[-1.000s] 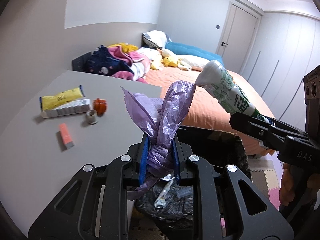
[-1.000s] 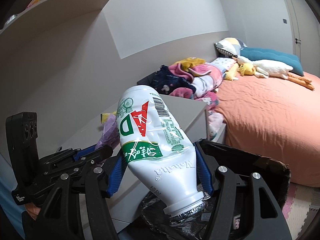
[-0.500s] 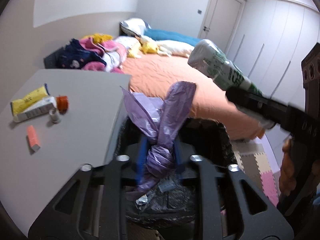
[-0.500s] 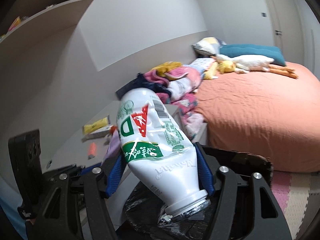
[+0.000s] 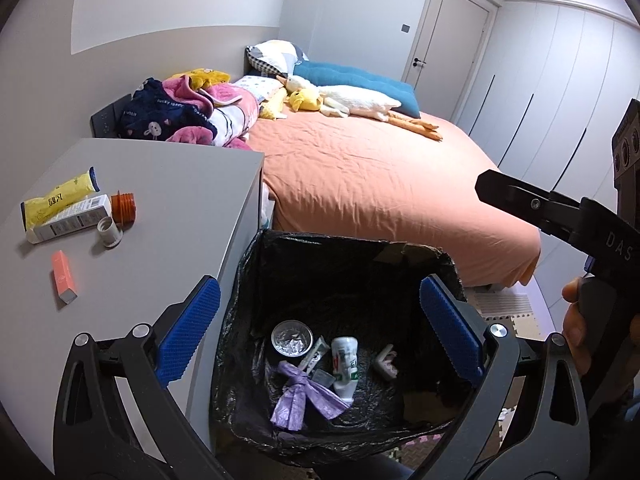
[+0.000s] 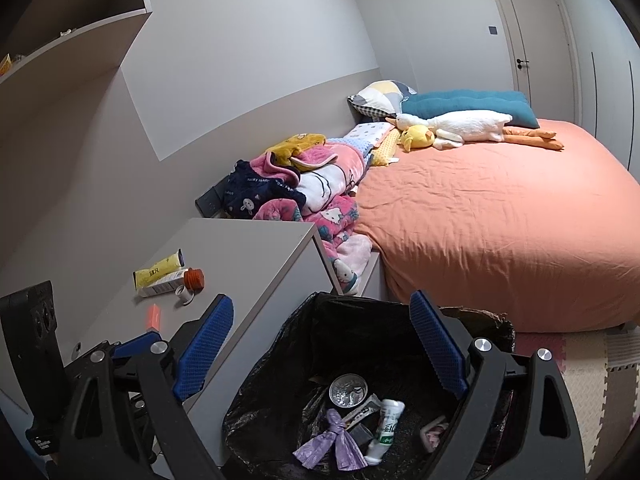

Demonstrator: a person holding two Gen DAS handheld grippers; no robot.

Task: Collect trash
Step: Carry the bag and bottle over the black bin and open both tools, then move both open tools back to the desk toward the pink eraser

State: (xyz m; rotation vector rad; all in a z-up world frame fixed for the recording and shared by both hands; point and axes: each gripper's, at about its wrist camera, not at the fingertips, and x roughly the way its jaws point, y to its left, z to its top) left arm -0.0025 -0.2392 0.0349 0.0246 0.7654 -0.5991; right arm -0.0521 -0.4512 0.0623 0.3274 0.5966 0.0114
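Bottle [image 5: 345, 367], purple bag [image 5: 301, 394] inside bin [image 5: 344, 248].

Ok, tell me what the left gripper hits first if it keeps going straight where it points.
Likely the trash at the bottom of the bin: the open left gripper aims into its mouth, toward the purple bag and bottle. Depth is uncertain.

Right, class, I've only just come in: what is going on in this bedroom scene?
A person is clearing rubbish with two hand-held grippers. The left gripper and right gripper both hang open and empty over the black-lined bin. A knotted purple bag and a white bottle lie inside. Tubes, caps and a pink box are on the table.
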